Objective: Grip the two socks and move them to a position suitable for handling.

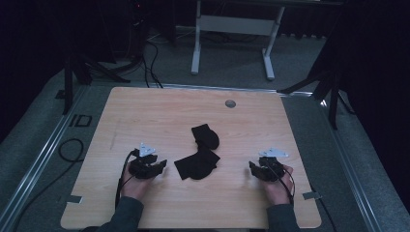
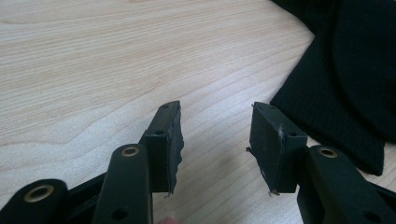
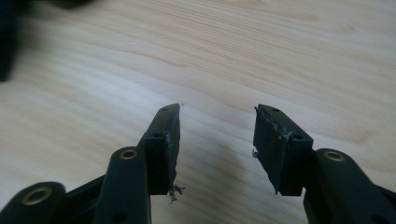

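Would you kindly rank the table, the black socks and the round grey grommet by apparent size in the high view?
1. Table
2. Black socks
3. Round grey grommet
The differences are plain, so nearness does not blur the order.

A pale wood-grain pattern is shown by the table. Plain black is seen on both socks, with a fine ribbed knit. The left gripper and right gripper are coloured black, with brass-toned rivets and grey top plates.

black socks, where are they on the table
In the high view the black socks lie mid-table, between the left gripper and the right gripper, touching neither.
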Motion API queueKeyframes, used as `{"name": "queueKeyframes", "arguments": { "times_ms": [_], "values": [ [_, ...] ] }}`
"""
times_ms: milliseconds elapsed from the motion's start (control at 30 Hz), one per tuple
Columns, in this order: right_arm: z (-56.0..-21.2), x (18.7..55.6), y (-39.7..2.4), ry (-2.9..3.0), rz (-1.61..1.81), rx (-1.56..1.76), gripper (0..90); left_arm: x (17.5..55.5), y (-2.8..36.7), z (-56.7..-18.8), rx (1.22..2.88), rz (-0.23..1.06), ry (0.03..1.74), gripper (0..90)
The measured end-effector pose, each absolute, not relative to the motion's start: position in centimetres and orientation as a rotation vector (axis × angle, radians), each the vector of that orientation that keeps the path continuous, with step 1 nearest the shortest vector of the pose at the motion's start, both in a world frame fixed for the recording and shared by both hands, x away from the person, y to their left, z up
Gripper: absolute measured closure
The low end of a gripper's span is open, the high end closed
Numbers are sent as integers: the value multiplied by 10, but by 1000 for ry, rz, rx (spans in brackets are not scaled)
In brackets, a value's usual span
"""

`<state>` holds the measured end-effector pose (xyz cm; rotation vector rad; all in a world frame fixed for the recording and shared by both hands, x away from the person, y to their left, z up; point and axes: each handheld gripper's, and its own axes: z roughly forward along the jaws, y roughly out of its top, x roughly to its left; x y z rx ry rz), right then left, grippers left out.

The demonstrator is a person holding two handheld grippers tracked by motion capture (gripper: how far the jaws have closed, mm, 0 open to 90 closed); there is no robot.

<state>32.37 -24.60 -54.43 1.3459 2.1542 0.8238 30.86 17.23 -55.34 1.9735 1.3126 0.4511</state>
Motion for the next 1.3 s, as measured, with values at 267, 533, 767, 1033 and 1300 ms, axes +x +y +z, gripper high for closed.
{"name": "queueKeyframes", "arguments": {
  "times_ms": [267, 533, 767, 1033, 1300],
  "values": [
    [-533, 321, -220, 2283, 835, 1159, 552, 308, 171, -553, 1983, 452, 1300, 545],
    [-526, 323, -193, 2375, 884, 1048, 591, 308, 171, -553, 1983, 439, 1300, 558],
    [-527, 319, -157, 2476, 887, 911, 630, 308, 171, -553, 1986, 439, 1299, 555],
    [-526, 303, -111, 2573, 910, 756, 666, 307, 171, -553, 1982, 442, 1298, 555],
    [-533, 299, -80, 2648, 892, 654, 688, 307, 171, -553, 1984, 448, 1296, 556]
  ]
}}
